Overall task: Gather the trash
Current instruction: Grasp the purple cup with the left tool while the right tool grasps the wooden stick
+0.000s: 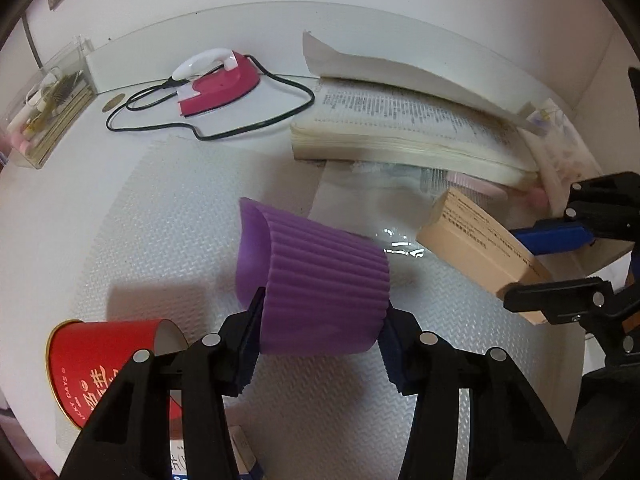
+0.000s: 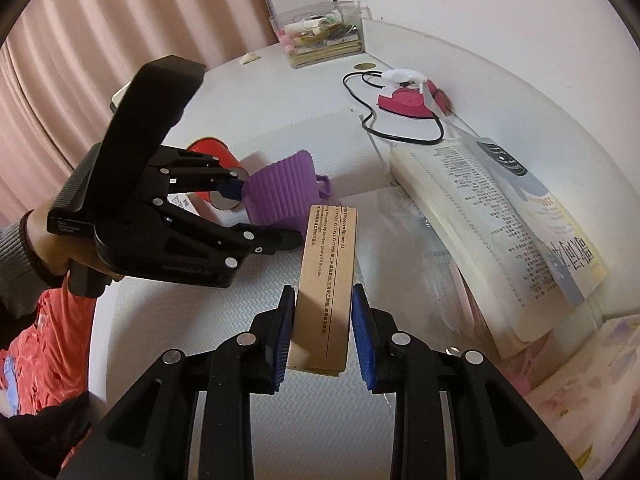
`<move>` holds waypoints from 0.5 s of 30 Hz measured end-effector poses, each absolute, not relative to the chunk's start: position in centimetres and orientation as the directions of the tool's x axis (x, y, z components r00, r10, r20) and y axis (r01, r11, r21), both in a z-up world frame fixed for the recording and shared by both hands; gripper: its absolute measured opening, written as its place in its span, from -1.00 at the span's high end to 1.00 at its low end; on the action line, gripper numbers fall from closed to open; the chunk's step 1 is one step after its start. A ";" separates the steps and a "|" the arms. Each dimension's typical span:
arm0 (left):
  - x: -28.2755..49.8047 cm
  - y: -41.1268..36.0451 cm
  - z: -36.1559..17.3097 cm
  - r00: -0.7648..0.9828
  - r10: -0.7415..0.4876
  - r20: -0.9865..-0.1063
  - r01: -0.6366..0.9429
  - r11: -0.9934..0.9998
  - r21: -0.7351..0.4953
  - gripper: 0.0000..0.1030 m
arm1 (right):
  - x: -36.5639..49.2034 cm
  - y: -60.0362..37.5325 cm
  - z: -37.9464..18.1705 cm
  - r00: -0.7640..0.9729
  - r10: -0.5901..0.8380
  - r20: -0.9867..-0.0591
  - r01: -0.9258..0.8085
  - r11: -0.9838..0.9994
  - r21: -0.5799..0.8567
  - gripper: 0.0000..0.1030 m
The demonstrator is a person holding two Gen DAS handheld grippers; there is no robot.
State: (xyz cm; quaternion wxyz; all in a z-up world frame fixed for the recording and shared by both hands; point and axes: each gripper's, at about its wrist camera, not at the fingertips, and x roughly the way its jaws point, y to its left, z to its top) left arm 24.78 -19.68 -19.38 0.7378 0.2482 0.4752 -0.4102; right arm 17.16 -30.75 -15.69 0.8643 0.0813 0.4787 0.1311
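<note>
Evidently both tools are loaded: the left gripper (image 1: 318, 330) has its jaws closed partway on the purple ribbed silicone cup (image 1: 320, 284), pinching its lower wall from both sides, while the right gripper (image 2: 322, 326) clamps the tan cardboard box (image 2: 326, 276) near its nearer end, the rest jutting forward beyond the jaws. The cup looks soft and light, so its wall will likely fold under a hard squeeze; a grip near the stiffer base seems safer. The box looks light and rigid but crushable, best held across its flat faces. Left of the left jaws lies a red paper cup (image 1: 104, 364) on its side; ahead sit an open book (image 1: 404, 128) and a pink mini iron (image 1: 218, 84) with its trailing black cord (image 1: 248, 128), which could snag.
</note>
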 end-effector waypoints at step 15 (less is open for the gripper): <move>20.4 -15.9 -15.8 0.204 -0.408 -0.890 0.823 0.564 -0.070 0.04 | 16.9 -30.1 -14.4 0.470 0.355 -0.808 -0.245 0.932 0.267 0.44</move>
